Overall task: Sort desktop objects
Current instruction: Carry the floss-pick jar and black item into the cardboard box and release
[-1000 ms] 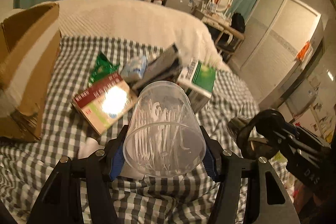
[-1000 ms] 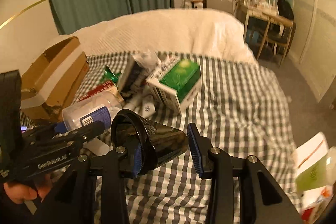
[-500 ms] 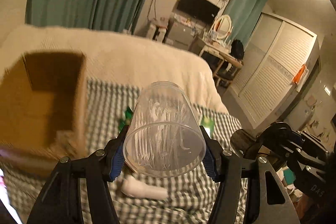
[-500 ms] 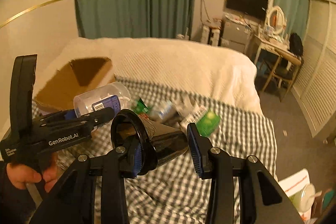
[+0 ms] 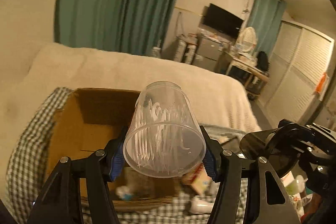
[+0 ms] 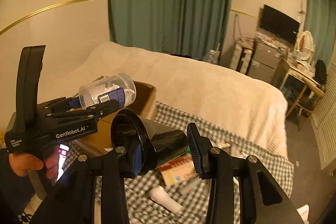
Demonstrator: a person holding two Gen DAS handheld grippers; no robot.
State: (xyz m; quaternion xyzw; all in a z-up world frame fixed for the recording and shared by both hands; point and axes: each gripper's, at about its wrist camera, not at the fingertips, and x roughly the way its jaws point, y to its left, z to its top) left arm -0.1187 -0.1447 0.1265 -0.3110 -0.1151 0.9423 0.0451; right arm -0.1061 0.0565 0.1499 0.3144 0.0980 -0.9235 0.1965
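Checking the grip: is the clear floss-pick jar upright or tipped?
Tipped. The clear jar lies sideways between the left gripper's pads, picks inside.

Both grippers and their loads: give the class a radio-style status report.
Left gripper shut on clear plastic tub of white floss picks, above open cardboard box. Right gripper holds glossy black cone-shaped object, left pad on its rim. Nothing blocking the box.
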